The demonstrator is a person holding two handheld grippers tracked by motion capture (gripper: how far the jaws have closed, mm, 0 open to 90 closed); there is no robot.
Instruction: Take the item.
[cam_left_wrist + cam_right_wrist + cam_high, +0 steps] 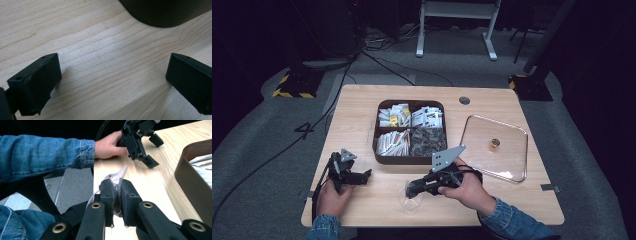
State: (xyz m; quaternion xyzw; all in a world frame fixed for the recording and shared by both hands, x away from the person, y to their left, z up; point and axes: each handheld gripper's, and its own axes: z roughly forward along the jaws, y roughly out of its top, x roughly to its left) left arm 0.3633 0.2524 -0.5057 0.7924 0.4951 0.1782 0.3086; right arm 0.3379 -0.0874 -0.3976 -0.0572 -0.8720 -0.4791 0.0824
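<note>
Two grippers work: the right gripper (117,192) clamps a small clear packet (119,175) at the table's (362,107) six o'clock edge; the left gripper (112,75), jaws spread, holds nothing at eight o'clock.

Pale, matt wooden bench (362,107) with visible grain; glossy clear plastic square lid (507,157); smooth dark brown plastic tray (375,145); matt black plastic right tool (117,195).
</note>
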